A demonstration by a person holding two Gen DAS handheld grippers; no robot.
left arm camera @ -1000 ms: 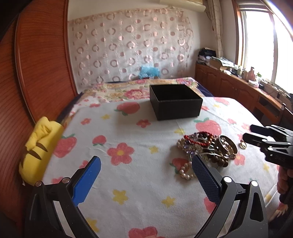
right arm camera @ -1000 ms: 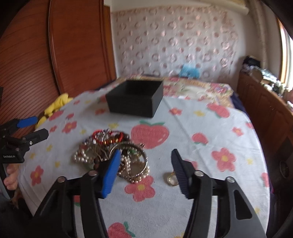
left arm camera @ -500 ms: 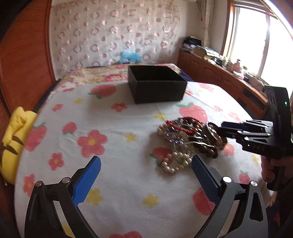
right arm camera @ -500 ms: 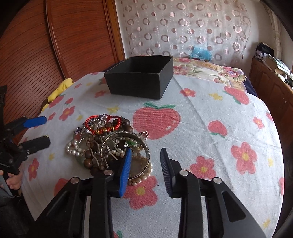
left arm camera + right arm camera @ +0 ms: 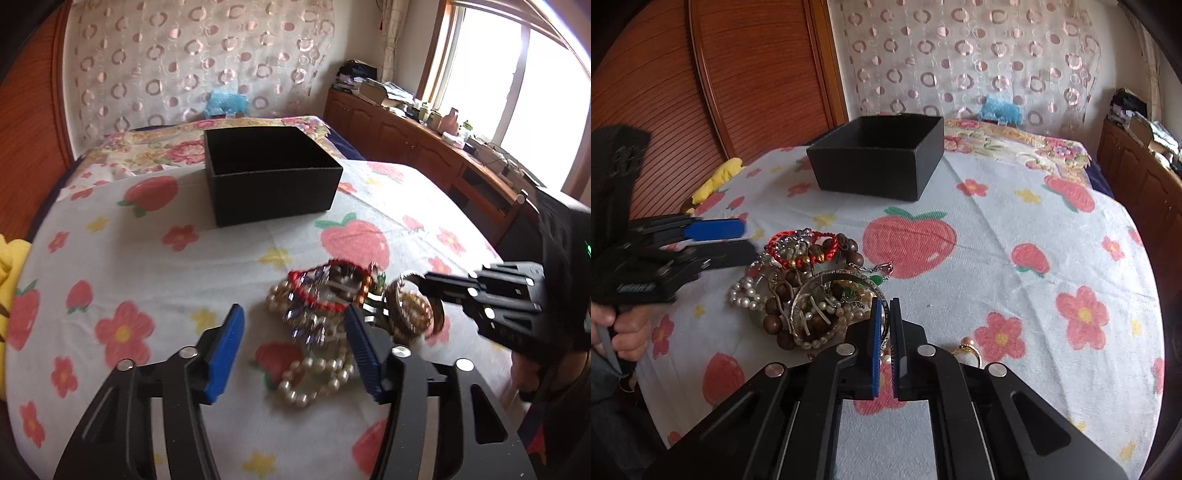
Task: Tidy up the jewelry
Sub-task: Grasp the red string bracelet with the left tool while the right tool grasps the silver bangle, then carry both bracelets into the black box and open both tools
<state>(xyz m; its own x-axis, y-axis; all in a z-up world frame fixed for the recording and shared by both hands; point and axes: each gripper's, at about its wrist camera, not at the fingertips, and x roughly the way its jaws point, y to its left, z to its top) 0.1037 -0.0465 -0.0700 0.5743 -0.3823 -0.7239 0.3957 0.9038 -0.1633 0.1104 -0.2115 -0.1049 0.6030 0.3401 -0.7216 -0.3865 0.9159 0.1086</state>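
We see the jewelry pile (image 5: 809, 291) lying on the desk (image 5: 1015, 236), toward its near edge, with the black box (image 5: 879, 162) well apart toward the far edge. The silver bangle (image 5: 842, 288) lies nearly flat at the pile's near side; its rim passes between the jaws of the right gripper (image 5: 885, 306), which are pressed together on it. The left gripper (image 5: 295, 321) has its jaws about half apart and closing, the pearl strand (image 5: 314, 373) lying between them and untouched, its loop stretching toward the near edge.
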